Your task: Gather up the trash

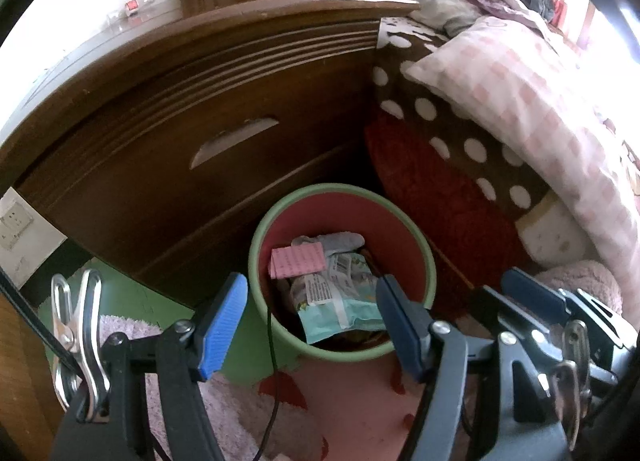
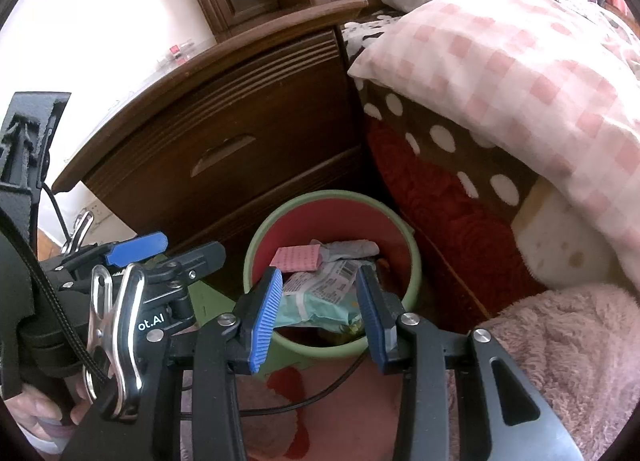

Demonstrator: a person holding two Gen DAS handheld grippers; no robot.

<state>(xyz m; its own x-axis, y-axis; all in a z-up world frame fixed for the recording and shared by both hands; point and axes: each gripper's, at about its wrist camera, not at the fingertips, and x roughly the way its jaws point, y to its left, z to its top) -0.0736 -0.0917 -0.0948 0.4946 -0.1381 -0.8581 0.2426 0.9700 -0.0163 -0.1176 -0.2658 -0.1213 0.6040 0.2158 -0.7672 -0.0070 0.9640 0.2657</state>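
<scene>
- We see a round bin (image 1: 424,253) with a pale green rim and a red inner wall standing on the floor, tucked into the corner between a dark wooden nightstand (image 1: 168,133) and the side of the bed (image 1: 492,109).
- Inside the bin lies the trash: a pink perforated card (image 1: 297,262) on top, a printed mint-green wrapper (image 1: 340,301) beneath it, and a grey crumpled piece (image 1: 340,240) toward the back.
- Our left tool (image 1: 310,315) hangs above the near rim with its blue pads spread wide; nothing sits between them.
- Our right tool (image 2: 320,313) hovers over the same bin, its pads parted about halfway and gripping nothing; the wrapper shows in the gap but lies down in the bin.
- In the right wrist view, our left tool appears at the left edge, with a hand (image 2: 44,417) on its handle.
- A black cable (image 1: 272,373) runs down across the bin's near wall onto a pink mat (image 1: 352,401).
- A pink checked quilt (image 2: 520,73) drapes over a brown, white-dotted blanket (image 2: 436,141) on the bed.
- A fluffy pink fabric (image 2: 560,341) lies at the bed's foot, just right of the bin.
</scene>
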